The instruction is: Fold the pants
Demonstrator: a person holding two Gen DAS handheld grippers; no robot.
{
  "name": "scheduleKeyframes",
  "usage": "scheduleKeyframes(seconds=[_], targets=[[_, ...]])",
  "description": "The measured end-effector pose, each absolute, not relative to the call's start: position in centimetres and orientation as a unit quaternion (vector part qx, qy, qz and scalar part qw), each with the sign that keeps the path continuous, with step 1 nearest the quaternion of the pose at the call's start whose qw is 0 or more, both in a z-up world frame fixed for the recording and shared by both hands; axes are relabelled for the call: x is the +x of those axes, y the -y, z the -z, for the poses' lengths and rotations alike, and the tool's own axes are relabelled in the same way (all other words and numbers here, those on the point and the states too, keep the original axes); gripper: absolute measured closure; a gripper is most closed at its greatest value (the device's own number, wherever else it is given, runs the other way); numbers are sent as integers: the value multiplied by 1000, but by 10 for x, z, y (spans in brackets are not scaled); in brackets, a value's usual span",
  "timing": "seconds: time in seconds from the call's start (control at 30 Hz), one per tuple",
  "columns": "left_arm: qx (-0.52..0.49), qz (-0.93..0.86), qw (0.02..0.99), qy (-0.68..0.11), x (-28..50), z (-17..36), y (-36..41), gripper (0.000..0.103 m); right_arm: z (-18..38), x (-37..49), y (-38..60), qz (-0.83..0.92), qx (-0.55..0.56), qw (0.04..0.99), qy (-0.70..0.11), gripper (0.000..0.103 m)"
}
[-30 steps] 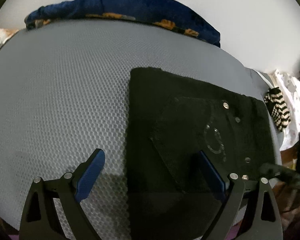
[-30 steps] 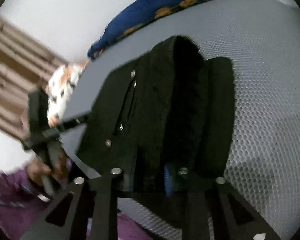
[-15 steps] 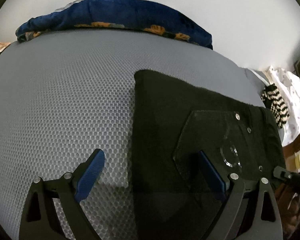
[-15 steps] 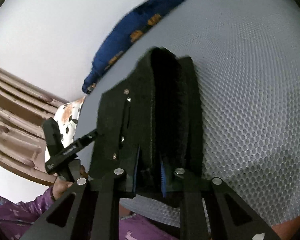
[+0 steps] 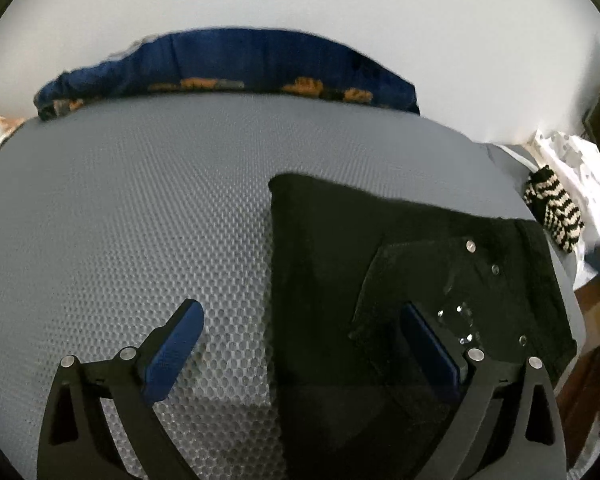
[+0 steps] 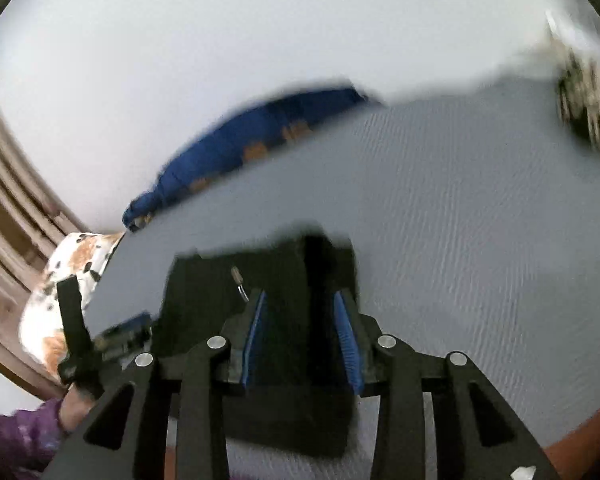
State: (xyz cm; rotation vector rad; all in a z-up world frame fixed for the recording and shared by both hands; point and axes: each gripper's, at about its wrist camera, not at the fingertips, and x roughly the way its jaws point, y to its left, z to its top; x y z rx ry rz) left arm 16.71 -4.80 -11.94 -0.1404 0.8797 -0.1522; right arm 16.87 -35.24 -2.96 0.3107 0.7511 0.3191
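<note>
1. The black pants (image 5: 400, 280) lie folded into one flat stack on my grey honeycomb mattress (image 5: 140, 220), near its front edge.
2. My left view shows the rear pocket with metal studs; my right view, blurred, shows the folded edge and a zipper pull instead.
3. My left gripper (image 5: 304, 344) hangs wide open and its jaws are opening, one pad over mattress, one over pants.
4. My right gripper (image 6: 300, 332) is opening, pads off the cloth between them.
5. One blue pillow (image 5: 228, 68) and one striped sock (image 5: 556, 216) sit behind.
</note>
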Motion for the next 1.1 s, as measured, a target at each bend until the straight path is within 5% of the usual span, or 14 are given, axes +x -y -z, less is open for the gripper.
scheduleKeyframes(seconds=[0.27, 0.47, 0.57, 0.63, 0.7, 1.1], targets=[[-5, 51, 908, -416, 163, 117, 56, 5, 89, 243, 324, -137, 116, 875, -449, 72], [16, 22, 915, -403, 161, 104, 52, 5, 94, 238, 351, -127, 233, 842, -470, 85], [40, 9, 921, -388, 155, 92, 55, 5, 53, 205, 331, -124, 196, 879, -417, 71], [57, 1, 925, -375, 149, 84, 57, 5, 33, 180, 315, -110, 178, 895, -393, 42], [69, 0, 929, -364, 143, 74, 60, 5, 22, 156, 297, -101, 171, 903, -382, 29], [81, 9, 944, -321, 110, 30, 65, 5, 6, 85, 251, -50, 143, 924, -351, 24]])
